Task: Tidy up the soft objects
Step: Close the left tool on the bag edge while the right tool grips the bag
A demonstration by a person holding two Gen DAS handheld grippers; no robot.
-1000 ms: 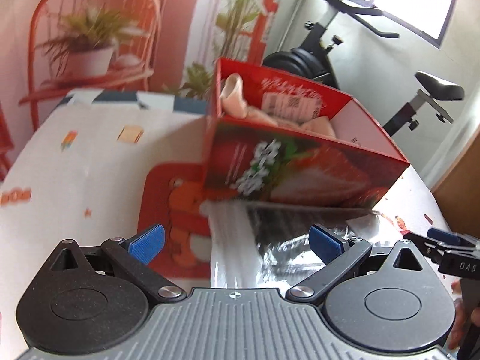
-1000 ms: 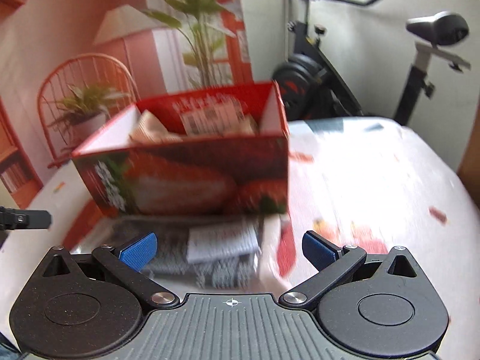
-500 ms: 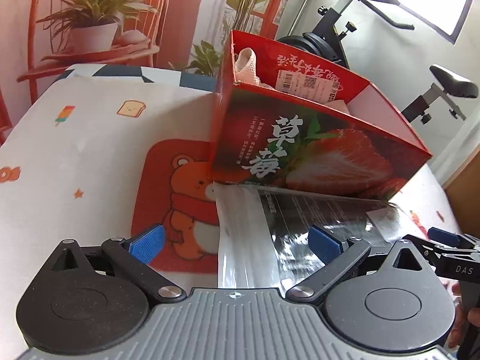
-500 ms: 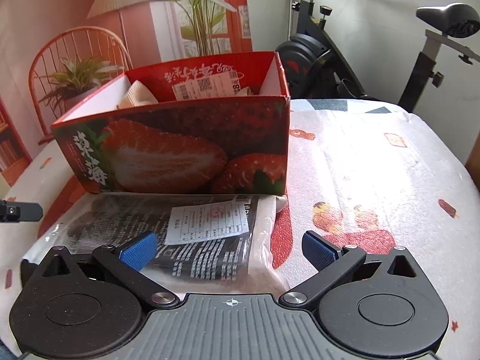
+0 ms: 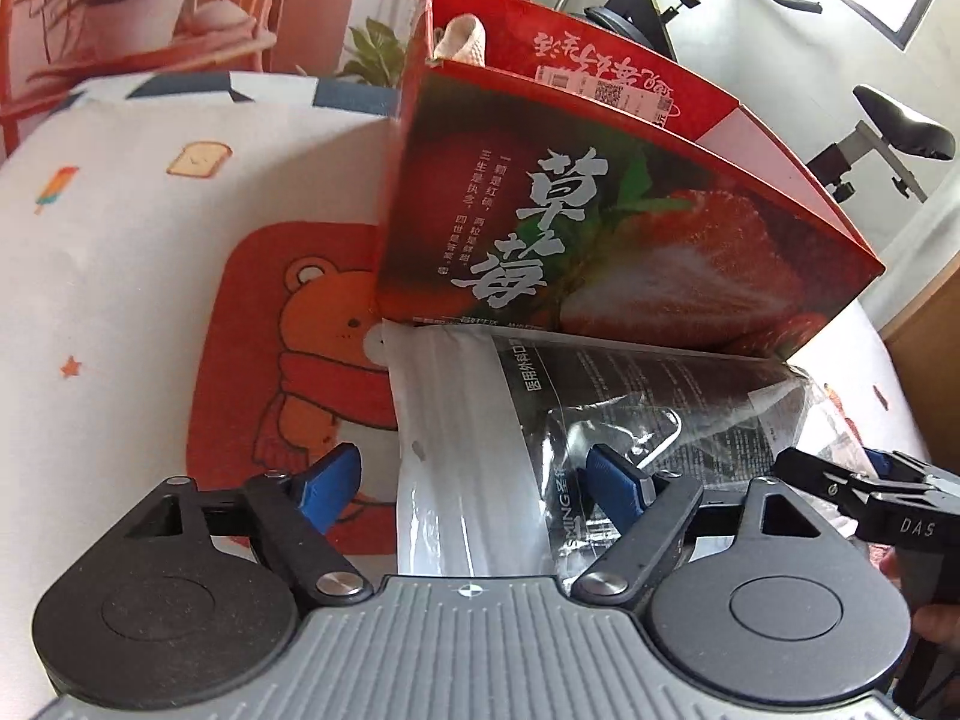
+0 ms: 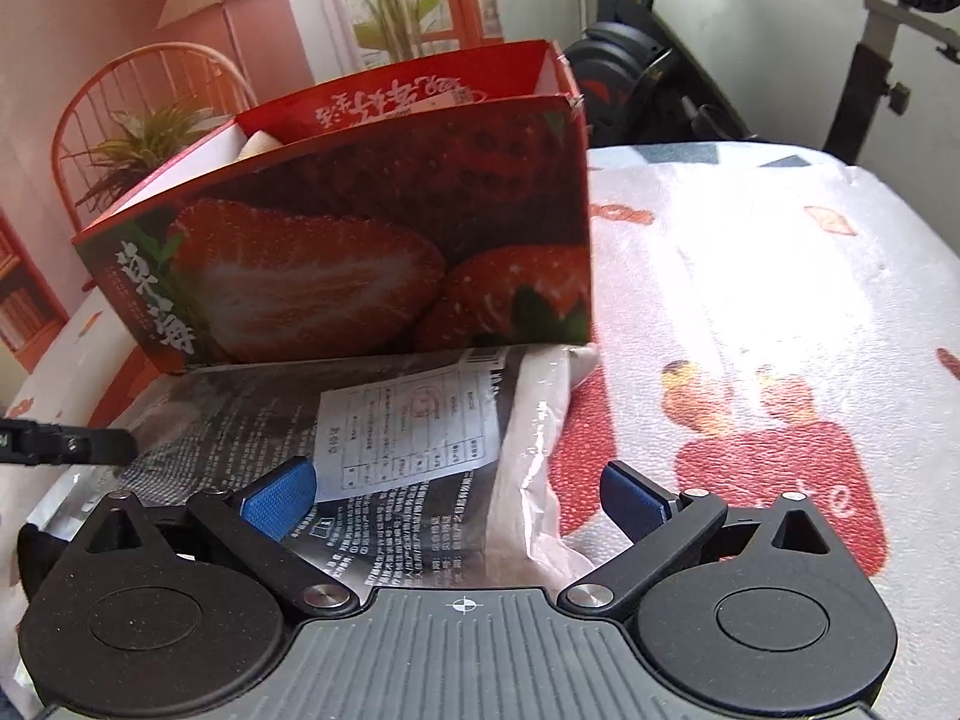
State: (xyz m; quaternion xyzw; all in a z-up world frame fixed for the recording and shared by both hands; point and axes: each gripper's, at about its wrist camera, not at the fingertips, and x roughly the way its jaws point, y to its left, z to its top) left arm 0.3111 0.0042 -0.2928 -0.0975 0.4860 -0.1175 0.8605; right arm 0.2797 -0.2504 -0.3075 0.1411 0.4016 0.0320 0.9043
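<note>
- Plastic packet (image 5: 540,420) with dark printing lies flat on the table cloth (image 5: 120,252), its far edge touching the near wall of the red strawberry box (image 5: 600,240).
- White label (image 6: 414,432) sits on the packet's right part.
- Left gripper (image 5: 474,486) is closing; the packet's left end is between its blue pads (image 5: 327,489), not yet pressed.
- Right gripper (image 6: 459,498) is released, wide over the packet's right end.
- Pale soft item (image 5: 462,42) stands in the box's far left corner.
- Exercise bike (image 6: 660,78) is behind the table.
</note>
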